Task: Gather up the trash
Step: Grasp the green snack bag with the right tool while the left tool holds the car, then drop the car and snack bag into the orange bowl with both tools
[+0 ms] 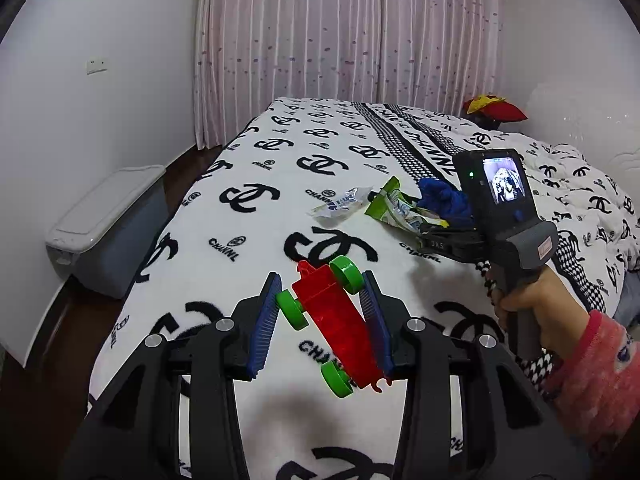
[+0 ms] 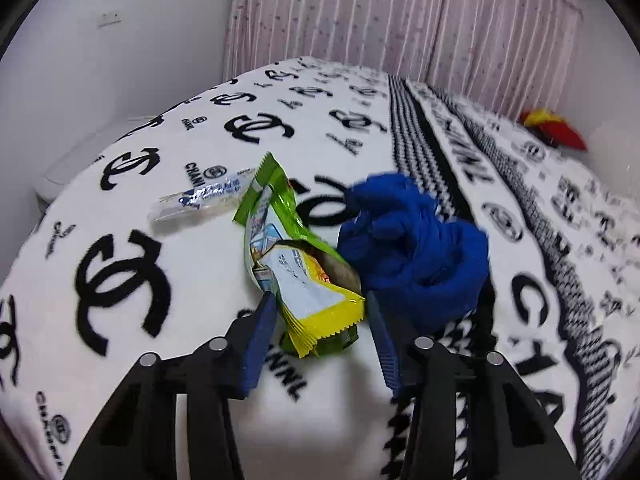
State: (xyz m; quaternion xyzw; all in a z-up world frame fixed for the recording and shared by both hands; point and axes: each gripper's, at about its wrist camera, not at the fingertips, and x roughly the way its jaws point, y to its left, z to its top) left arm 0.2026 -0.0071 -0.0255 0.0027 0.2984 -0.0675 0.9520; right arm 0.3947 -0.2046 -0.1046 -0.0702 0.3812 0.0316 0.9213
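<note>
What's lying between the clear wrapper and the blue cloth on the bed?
The green and yellow snack wrapper lies between the clear wrapper and blue cloth; the right wrist view shows it best.

The bedspread (image 1: pixel 280 152) repeats "CHANNL" beside interlocked-C logos; wrapper print is illegible.

Both wrist cameras look steeply down, close over the shared bed (image 1: pixel 248 168).
</note>
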